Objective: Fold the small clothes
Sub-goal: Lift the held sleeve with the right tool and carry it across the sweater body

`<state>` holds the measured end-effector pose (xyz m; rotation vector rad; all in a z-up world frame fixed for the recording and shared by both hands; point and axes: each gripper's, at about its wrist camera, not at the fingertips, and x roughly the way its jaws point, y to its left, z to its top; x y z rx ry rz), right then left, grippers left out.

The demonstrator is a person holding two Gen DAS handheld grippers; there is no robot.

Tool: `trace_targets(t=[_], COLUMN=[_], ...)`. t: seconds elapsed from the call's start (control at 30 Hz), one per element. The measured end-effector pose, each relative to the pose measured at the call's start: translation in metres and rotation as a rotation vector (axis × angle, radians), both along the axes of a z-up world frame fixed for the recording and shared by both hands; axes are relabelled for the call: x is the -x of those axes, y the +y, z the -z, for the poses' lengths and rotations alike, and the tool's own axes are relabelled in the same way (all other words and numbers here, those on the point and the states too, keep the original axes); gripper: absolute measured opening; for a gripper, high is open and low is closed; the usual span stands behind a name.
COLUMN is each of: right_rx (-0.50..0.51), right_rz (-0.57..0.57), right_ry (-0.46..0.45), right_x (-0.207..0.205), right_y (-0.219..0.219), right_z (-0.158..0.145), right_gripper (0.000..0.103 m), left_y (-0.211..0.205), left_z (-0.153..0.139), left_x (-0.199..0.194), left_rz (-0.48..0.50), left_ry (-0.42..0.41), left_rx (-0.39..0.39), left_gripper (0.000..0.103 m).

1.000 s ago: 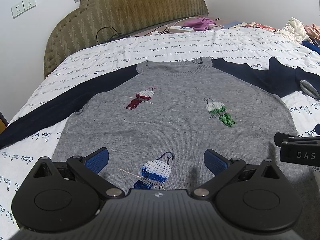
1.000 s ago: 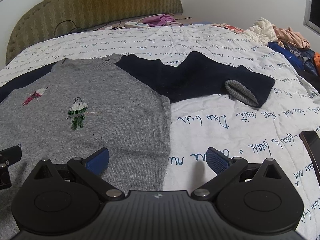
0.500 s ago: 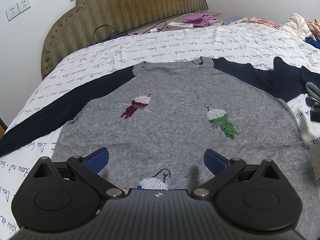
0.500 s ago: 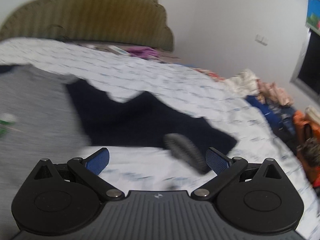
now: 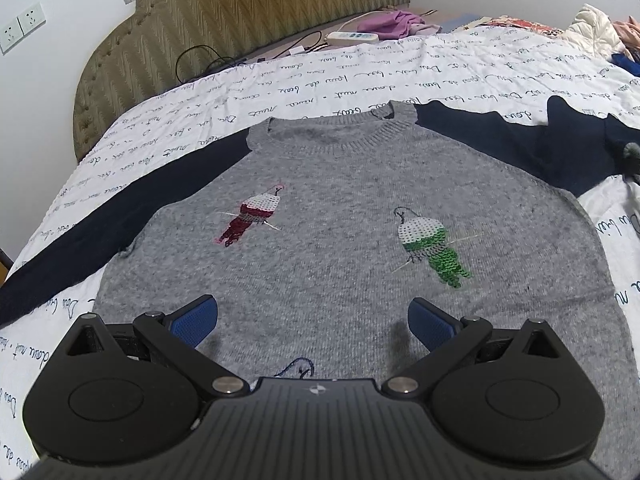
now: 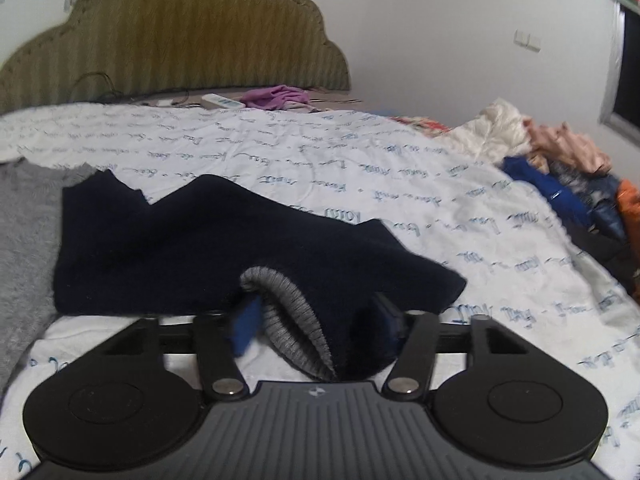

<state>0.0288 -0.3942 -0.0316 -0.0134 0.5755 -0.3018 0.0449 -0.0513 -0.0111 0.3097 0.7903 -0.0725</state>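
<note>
A small grey sweater [image 5: 340, 240] with navy sleeves and sequin birds lies flat, front up, on the bed. My left gripper [image 5: 312, 320] is open and empty over the sweater's lower part. In the right wrist view the navy right sleeve [image 6: 192, 248] lies folded back on itself, and its grey ribbed cuff [image 6: 292, 312] sits between my right gripper's [image 6: 316, 324] blue pads [image 6: 244, 328]. The jaws have narrowed around the cuff end; whether they press on it is unclear.
The bed has a white sheet [image 5: 440, 64] with blue script and an olive padded headboard [image 5: 240, 20]. A power strip [image 5: 352, 37] and a purple cloth [image 5: 392, 24] lie by the headboard. A pile of clothes [image 6: 560, 168] sits at the bed's right side.
My right gripper moved right and forward to the sleeve end, and its jaws narrowed around the cuff. My left gripper moved forward over the sweater and stayed open.
</note>
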Motion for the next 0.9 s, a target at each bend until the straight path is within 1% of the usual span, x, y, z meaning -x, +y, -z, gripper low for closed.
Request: trace_targets(t=[0.03, 0.07, 0.13, 0.17, 0.27, 0.33, 0.43, 0.5, 0.53, 0.67, 0.77, 0.9], right_rx=[-0.001, 0.002, -0.021, -0.049, -0.166, -0.295, -0.505, -0.613, -0.651, -0.723, -0.772, -0.805], right_rz=[-0.004, -0.006, -0.005, -0.009, 0.009, 0.035, 0.116, 0.19, 0.227, 0.377, 0.456, 0.545], right_ry=[-0.001, -0.004, -0.03, -0.042, -0.085, -0.127, -0.214, -0.264, -0.282, -0.33, -0.345, -0.32], right_x=[0.001, 0.001, 0.004, 0.005, 0.008, 0.01, 0.018, 0.026, 0.03, 0.05, 0.061, 0.059], right_y=[-0.001, -0.003, -0.008, -0.013, -0.033, -0.057, -0.103, -0.136, -0.151, -0.201, -0.225, -0.248], right_z=[0.0, 0.0, -0.002, -0.004, -0.012, -0.02, -0.031, -0.036, -0.038, -0.041, -0.036, -0.018], right_gripper=[0.033, 0.023, 0.013, 0.011, 0.009, 0.009, 0.008, 0.008, 0.008, 0.007, 0.007, 0.007], left_y=[-0.001, -0.002, -0.003, -0.003, -0.001, 0.003, 0.011, 0.018, 0.022, 0.033, 0.037, 0.038], left_z=[0.0, 0.001, 0.001, 0.001, 0.0, -0.003, -0.01, -0.014, -0.015, -0.018, -0.019, -0.017], left_x=[0.0, -0.001, -0.002, -0.003, -0.007, -0.011, -0.016, -0.02, -0.022, -0.028, -0.031, -0.033], left_rz=[0.001, 0.002, 0.004, 0.005, 0.005, -0.007, -0.027, -0.045, -0.055, -0.085, -0.095, -0.102], left_ry=[0.002, 0.003, 0.006, 0.009, 0.017, 0.009, -0.011, -0.023, -0.026, -0.025, -0.026, -0.022], left_rx=[-0.002, -0.003, -0.004, -0.004, 0.002, -0.002, -0.012, -0.014, -0.011, 0.005, 0.011, 0.006], left_gripper=[0.103, 0.103, 0.103, 0.103, 0.103, 0.103, 0.103, 0.103, 0.103, 0.103, 0.103, 0.103])
